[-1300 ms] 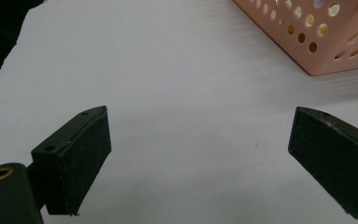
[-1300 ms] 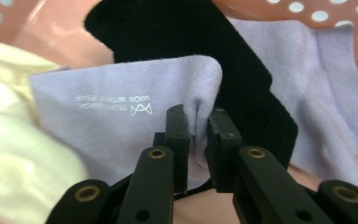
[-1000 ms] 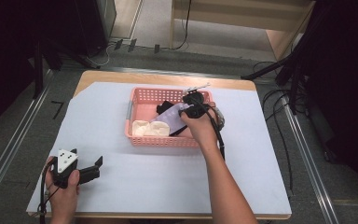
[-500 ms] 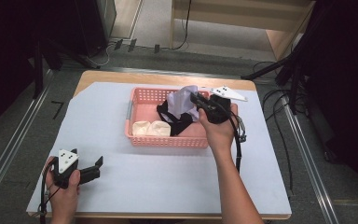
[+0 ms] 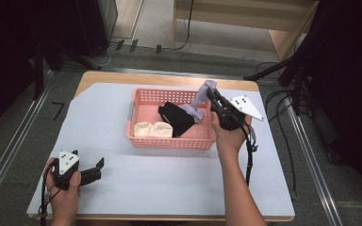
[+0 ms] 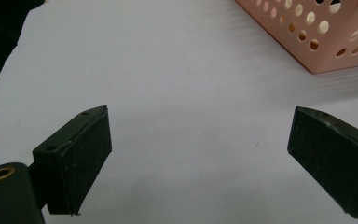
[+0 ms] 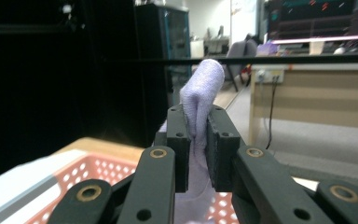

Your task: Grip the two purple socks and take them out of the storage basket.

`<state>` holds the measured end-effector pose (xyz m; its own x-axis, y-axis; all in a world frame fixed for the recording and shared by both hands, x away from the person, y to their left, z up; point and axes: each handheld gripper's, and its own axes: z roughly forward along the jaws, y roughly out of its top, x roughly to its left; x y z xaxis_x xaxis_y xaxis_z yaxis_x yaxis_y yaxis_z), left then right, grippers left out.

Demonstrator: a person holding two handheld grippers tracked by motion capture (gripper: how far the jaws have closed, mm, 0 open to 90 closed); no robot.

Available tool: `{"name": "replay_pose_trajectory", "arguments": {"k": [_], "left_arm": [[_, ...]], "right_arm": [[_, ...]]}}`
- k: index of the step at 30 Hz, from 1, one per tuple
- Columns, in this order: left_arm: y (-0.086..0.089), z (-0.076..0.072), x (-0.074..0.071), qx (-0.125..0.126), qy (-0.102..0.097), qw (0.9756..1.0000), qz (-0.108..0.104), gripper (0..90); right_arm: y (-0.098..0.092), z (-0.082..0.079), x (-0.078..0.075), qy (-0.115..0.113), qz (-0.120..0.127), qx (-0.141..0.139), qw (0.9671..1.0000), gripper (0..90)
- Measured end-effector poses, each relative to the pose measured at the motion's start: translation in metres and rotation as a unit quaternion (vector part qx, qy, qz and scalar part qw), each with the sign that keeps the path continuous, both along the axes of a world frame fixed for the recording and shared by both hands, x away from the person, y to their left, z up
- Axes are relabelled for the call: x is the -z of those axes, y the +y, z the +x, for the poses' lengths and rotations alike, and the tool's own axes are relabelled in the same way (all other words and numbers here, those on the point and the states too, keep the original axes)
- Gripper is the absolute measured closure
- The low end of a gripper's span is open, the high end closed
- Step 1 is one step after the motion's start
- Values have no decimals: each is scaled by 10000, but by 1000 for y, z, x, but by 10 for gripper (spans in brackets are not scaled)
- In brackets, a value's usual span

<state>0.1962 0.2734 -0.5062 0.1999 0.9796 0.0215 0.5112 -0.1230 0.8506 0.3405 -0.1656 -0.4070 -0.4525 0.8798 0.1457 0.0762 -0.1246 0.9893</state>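
— Right tool (image 5: 210, 94)?
— Clamped on a lavender sock (image 5: 199, 101), pads pinching the fabric from both sides, held above the far right corner of the pink basket (image 5: 169, 141). Seen along the jaws in the right gripper view: a rounded fold of the sock (image 7: 200, 88) poking up past the tips, the rest hanging down between them toward the basket (image 7: 98, 172).
— Whole sock lifted?
— Not quite. Upper end raised in the grip, lower end draping down onto a black garment (image 5: 176, 117) inside the basket — touching it, as far as the high view tells.
— Anything else in there?
— Two pale, rolled bundles (image 5: 152, 129) side by side near the front wall, just left of the black piece.
— And the left tool (image 5: 96, 167)?
— Wide open, nothing between the pads (image 6: 81, 158). Low at the near left corner of the tabletop (image 5: 99, 113), gripped in the left hand (image 5: 66, 186), well apart from the basket. Bare white surface under it in the left gripper view, with a corner of the basket (image 6: 317, 32) at the upper right.
— Right hand (image 5: 228, 134)?
— Wrapped around the tool's body just beside the basket's right end, cable trailing down along the forearm.
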Motion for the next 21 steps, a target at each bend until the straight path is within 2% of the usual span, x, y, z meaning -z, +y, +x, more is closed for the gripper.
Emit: {"name": "replay_pose_trajectory", "arguments": {"k": [5, 7, 9, 10, 12, 13, 15, 18, 21], "left_arm": [[0, 0, 0, -1, 1, 10000, 1, 66], [0, 0, 0, -1, -4, 10000, 5, 66], [0, 0, 0, -6, 0, 10000, 5, 66], [0, 0, 0, -8, 0, 10000, 9, 66], [0, 0, 0, -9, -1, 10000, 10, 66], [-1, 0, 0, -29, 9, 10000, 26, 66], [0, 0, 0, -12, -1, 10000, 28, 66], [-1, 0, 0, -12, 9, 10000, 43, 66], [-1, 0, 0, -4, 18, 10000, 58, 66]], "right_arm": [[-15, -4, -2, -259, 17, 341, 9991, 817], [-27, -6, -2, -364, 85, 580, 9976, 817], [-30, -7, -2, -377, 99, 650, 9971, 818], [-40, -8, 0, -390, 114, 821, 9958, 817], [-44, -9, 1, -375, 111, 876, 9954, 817], [-52, -10, 6, -277, 16, 1109, 9934, 817], [-54, -11, 8, -229, -26, 1172, 9928, 817], [-63, -13, 20, 9, -192, 1419, 9897, 818], [-70, -15, 31, 284, -154, 1701, 9849, 811]]}}
